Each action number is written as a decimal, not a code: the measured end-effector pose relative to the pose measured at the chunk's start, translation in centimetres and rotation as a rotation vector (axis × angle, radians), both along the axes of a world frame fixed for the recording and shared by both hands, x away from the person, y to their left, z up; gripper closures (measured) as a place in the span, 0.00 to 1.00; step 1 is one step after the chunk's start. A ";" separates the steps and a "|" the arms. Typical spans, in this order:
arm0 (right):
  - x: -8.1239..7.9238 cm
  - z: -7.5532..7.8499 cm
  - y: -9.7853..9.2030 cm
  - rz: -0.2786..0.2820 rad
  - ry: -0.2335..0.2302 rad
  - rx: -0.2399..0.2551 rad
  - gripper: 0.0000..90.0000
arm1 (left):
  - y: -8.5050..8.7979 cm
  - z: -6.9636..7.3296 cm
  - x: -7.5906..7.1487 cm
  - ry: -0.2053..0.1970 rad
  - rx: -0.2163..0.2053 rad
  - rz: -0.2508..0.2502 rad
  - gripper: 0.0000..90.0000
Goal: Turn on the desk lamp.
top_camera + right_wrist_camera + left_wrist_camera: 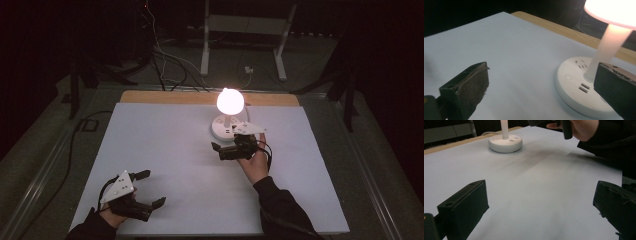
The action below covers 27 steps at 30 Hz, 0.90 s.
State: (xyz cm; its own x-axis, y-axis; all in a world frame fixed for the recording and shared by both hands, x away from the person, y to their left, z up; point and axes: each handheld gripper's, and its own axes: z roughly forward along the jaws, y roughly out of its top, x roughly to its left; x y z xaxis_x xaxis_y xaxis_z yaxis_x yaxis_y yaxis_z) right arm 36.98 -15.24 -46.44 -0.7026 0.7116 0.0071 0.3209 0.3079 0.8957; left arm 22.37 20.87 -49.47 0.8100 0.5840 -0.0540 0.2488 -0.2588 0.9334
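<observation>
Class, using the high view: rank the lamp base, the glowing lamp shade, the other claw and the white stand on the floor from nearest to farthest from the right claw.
1. Lamp base, just beyond the right claw.
2. Glowing lamp shade, above the base.
3. Left claw, at the near left of the table.
4. White stand, on the floor beyond the table.

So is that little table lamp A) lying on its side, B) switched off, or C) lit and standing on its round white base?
C: the lamp glows brightly and stands upright on its round white base, beside the open right gripper.
</observation>
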 end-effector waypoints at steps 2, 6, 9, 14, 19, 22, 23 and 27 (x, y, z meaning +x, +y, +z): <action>-0.5 0.2 -0.5 0.003 -0.004 -0.001 0.00 | 0.0 0.0 0.0 -0.001 -0.003 0.001 0.00; -1.7 0.7 -2.0 0.003 -0.009 0.020 0.00 | 0.0 0.0 0.0 0.000 0.001 -0.002 0.00; -2.4 0.8 -3.0 -0.003 -0.019 0.023 0.00 | 0.0 0.0 0.0 0.001 0.000 -0.001 0.00; -3.6 0.6 -4.7 -0.009 -0.014 0.005 0.00 | -0.1 0.0 0.0 0.002 0.000 -0.001 0.00; -4.9 -0.2 -6.7 -0.029 0.000 -0.018 0.00 | -0.1 0.0 0.0 0.002 0.002 -0.005 0.00; -5.6 -0.6 -7.8 -0.040 0.013 -0.019 0.00 | -0.1 0.0 0.0 0.001 0.001 -0.006 0.00; -5.8 -0.8 -8.1 -0.046 0.014 -0.022 0.00 | -0.1 0.0 0.0 0.001 0.001 -0.006 0.00; -7.0 -1.4 -9.2 -0.051 0.034 -0.038 0.00 | -0.1 0.0 0.0 0.000 0.002 -0.007 0.00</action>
